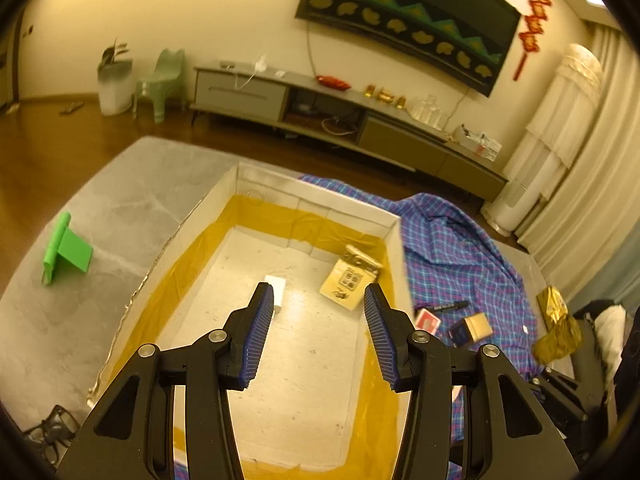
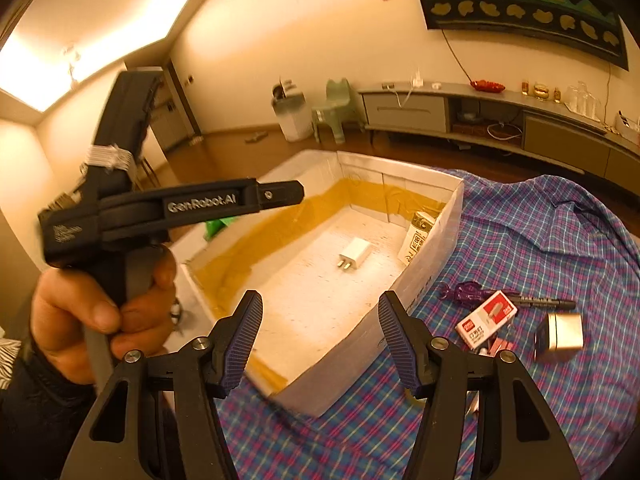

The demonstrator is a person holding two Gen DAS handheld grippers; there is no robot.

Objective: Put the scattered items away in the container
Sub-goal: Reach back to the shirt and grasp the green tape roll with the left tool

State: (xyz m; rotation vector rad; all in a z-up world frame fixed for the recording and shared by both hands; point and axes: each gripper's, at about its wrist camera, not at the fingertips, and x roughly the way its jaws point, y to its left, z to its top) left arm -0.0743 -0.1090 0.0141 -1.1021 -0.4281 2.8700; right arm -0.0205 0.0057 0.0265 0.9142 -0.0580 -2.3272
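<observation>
Living room with a wood floor, a grey rug point(image 1: 100, 216) and a low TV cabinet point(image 1: 340, 112) along the far wall beneath a dark wall hanging point(image 1: 412, 16). On the rug lies a blue plaid cloth point(image 2: 520, 240), its left part bearing a large white box point(image 2: 436, 248), open-topped, with yellow tape lining the foot of its inner walls. Inside the box: a white charger point(image 2: 354, 254) near the middle of the floor, prongs toward the camera in the right wrist view, and a tan packet point(image 1: 350, 284) leaning in the far right corner. Outside the box, on the cloth to its right, lie the scattered items: a red-and-white staple box point(image 2: 486, 318), a small blue-and-tan carton point(image 2: 560, 336), a black marker point(image 2: 540, 302), and a purple object point(image 2: 464, 292) too small to identify. Gold foil point(image 1: 556, 324) sits crumpled at the cloth's right edge. A green stand point(image 1: 66, 250) rests on the rug, well left of the box; black glasses point(image 1: 52, 432) lie near its front left corner. Left gripper point(image 1: 318, 300): released, jaws wide, nothing between them, hovering over the box interior; a hand point(image 2: 100, 312) grasps its handle in the right wrist view. Right gripper point(image 2: 320, 308): likewise released and empty, above the box's near right wall.
</observation>
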